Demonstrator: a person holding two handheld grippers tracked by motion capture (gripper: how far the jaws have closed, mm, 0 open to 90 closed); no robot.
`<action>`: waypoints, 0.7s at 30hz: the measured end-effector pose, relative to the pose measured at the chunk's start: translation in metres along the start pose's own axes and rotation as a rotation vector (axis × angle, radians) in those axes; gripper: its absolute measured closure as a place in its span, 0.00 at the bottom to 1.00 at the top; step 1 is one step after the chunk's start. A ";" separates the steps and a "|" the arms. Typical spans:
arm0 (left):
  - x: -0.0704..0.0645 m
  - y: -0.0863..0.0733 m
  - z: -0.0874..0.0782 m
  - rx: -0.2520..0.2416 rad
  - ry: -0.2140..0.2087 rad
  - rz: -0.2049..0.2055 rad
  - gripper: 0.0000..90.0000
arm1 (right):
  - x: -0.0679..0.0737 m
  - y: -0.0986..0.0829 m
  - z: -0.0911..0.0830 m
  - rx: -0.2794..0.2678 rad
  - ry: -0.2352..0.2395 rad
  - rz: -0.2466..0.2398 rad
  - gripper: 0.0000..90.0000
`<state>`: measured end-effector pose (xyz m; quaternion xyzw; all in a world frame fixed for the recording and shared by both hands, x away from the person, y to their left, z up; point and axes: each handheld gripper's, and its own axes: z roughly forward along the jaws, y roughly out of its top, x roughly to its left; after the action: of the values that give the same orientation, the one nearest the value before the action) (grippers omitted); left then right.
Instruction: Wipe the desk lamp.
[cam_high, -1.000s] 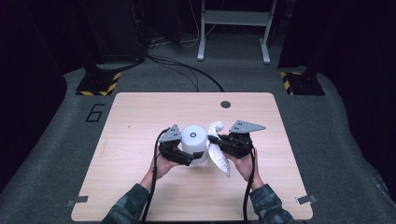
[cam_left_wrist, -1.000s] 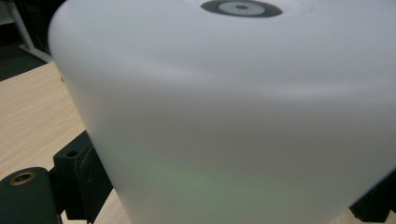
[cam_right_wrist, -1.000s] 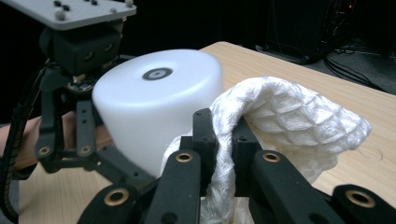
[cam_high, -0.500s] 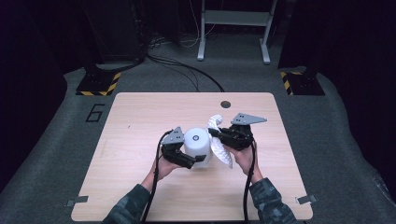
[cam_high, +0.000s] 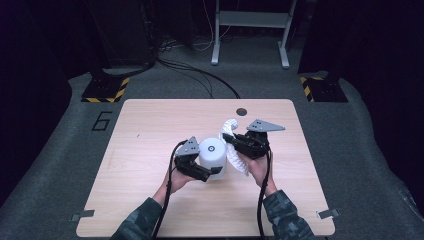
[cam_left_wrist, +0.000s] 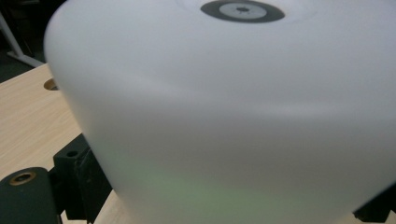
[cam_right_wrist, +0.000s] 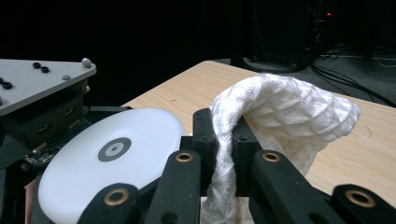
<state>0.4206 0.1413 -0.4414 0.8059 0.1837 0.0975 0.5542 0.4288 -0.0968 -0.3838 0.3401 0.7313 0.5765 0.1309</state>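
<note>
We hold the white cylinder (cam_high: 212, 157) in our left gripper (cam_high: 196, 167), its fingers clasped round it above mid-counter (cam_high: 150, 125); our right gripper (cam_high: 239, 146), just right, pinches the white netting (cam_high: 231, 129) between narrow fingers

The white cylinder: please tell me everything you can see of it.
The white cylinder looks like smooth, matte, slightly translucent plastic. Its flat top carries a dark ring mark with a small centre dot. It stands about upright near the middle of the table, though its base is hidden. The left gripper is shut on its lower side, with black jaws at both edges. On the other side, the netted white foam sleeve held by the right gripper lies against it.
</note>
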 end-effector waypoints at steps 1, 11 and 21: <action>0.000 0.000 0.000 0.002 0.007 0.000 0.10 | 0.001 -0.002 -0.001 -0.006 -0.014 0.010 0.94; 0.001 0.000 0.000 0.010 0.011 -0.012 0.10 | 0.009 -0.007 -0.006 -0.031 -0.072 0.029 0.94; -0.003 0.002 0.005 0.012 0.001 0.013 0.10 | 0.005 0.000 0.005 -0.040 -0.062 0.056 0.94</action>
<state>0.4195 0.1355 -0.4412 0.8104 0.1793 0.1001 0.5487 0.4286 -0.0897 -0.3840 0.3756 0.7053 0.5838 0.1440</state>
